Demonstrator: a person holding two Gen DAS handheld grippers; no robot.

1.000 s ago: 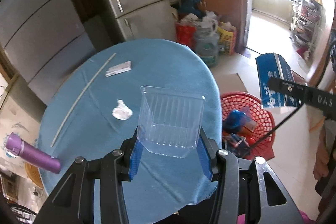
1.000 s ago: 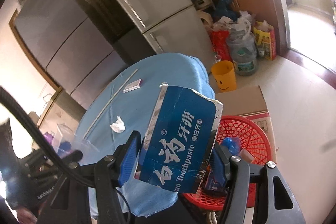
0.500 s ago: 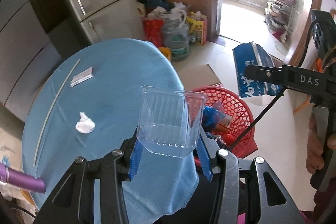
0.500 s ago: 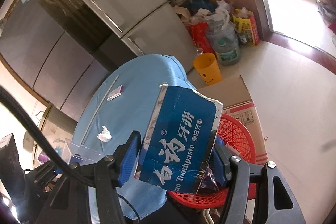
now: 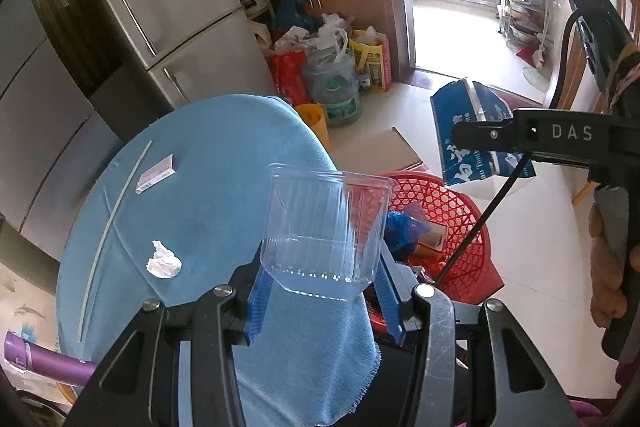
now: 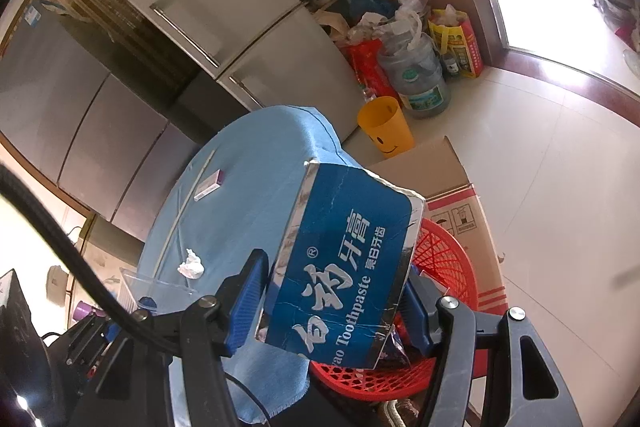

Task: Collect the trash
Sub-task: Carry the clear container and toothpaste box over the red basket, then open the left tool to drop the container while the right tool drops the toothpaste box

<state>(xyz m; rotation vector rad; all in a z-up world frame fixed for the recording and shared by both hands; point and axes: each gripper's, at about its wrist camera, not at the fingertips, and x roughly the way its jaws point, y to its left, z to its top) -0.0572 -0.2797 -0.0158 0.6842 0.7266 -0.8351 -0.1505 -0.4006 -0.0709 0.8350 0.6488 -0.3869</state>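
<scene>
**Both claws loaded above the red basket**

The left claw is clamped on a clear plastic container, its blue pads pressing the container's narrow lower part from both sides. The container is see-through, with fine vertical ribs on its walls, a flat base and a rolled rim at its open top; it stands upright, held above the near edge of the round worktop, which is draped in a light blue cloth with a frayed hem.

The right claw is clamped on a toothpaste box. The box is deep blue with white Chinese characters and the word "Toothpaste", silver along its edges, creased and crumpled, with its upper end torn open. In the left wrist view the same box hangs in the air above and beyond the far rim of the red basket.

The basket is a red plastic lattice standing on the floor just beside the worktop, with blue plastic and a small carton inside it. A flattened cardboard box lies behind it.

On the cloth lie a crumpled white tissue, a small flat packet and a long thin white stick, all well apart from the claws.
</scene>
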